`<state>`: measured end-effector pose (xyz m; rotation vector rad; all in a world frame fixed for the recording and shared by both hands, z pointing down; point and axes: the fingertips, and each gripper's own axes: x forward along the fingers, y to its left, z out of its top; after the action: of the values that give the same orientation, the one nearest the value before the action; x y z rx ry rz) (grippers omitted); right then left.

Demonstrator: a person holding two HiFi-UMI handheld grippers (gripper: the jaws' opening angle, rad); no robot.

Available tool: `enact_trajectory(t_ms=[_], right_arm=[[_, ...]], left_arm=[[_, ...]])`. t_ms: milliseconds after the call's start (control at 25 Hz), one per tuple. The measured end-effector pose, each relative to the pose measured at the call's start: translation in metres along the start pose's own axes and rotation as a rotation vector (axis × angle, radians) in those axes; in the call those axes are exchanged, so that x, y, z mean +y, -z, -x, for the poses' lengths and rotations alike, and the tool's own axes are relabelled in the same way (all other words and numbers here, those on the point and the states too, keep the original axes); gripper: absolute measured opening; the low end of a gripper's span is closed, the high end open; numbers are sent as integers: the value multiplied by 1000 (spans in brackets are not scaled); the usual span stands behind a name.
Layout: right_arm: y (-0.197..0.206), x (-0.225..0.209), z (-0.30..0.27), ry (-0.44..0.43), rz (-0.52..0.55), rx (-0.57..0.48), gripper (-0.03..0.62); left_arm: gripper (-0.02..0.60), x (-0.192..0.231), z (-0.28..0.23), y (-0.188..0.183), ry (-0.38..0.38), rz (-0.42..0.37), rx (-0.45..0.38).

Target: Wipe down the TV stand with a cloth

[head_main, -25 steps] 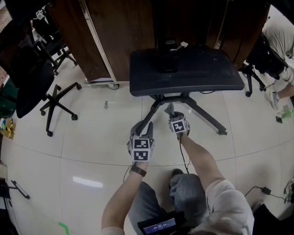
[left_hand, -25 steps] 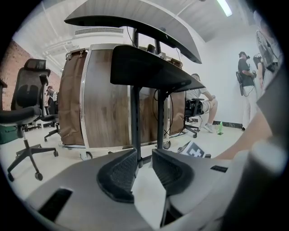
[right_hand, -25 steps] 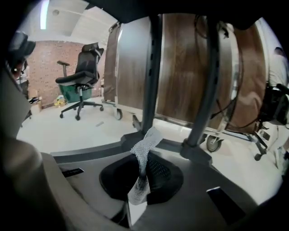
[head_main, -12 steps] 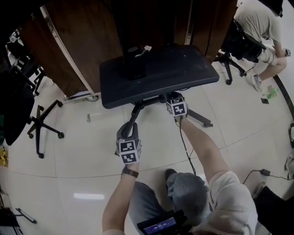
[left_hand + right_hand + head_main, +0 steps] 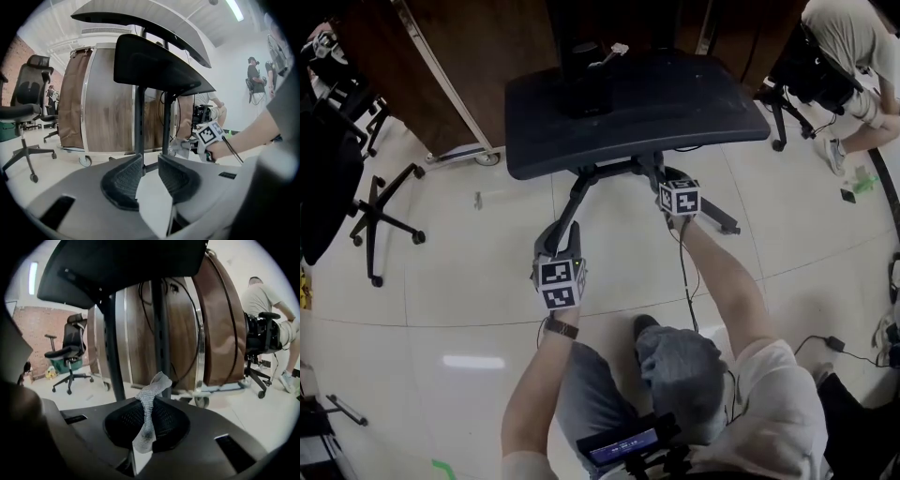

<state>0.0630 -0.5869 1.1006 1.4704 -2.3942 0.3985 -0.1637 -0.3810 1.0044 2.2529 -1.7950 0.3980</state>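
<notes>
I hold the right gripper [image 5: 671,180] low, just under the near edge of the TV stand [image 5: 675,103]. Its jaws are pinched on a strip of pale mesh cloth [image 5: 149,401], presumably to reach the stand's upright posts [image 5: 159,333]. The left gripper [image 5: 559,239] hangs nearer me on the left, jaws parted with nothing between them, out of the way. The stand's dark top looks matt, and around it are glossy white floor tiles [image 5: 459,281], a wood-panelled cabinet [image 5: 502,66] behind and an office chair [image 5: 328,169] far left.
</notes>
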Motion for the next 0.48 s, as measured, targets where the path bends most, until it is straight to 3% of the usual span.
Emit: enact_trajectory(t_ms=[120,200,280,400,480], right_arm=[[-84,0,-7,-7,34,-130,25],[-76,-4,-21,4,72,-64,25],[-24,-8,-34,7,101,75,25],[97,-1,-30,-36,71,283,25],[157,3,-21,-39,58,360,25]], left_arm=[[130,12,4,-1,-35,33,-15],[130,13,6,3,-44,37,-13],[130,14,8,7,-48,35,-14],[130,23,15,18,-71,55,-29],[130,30,15,29,-76,52,-27]])
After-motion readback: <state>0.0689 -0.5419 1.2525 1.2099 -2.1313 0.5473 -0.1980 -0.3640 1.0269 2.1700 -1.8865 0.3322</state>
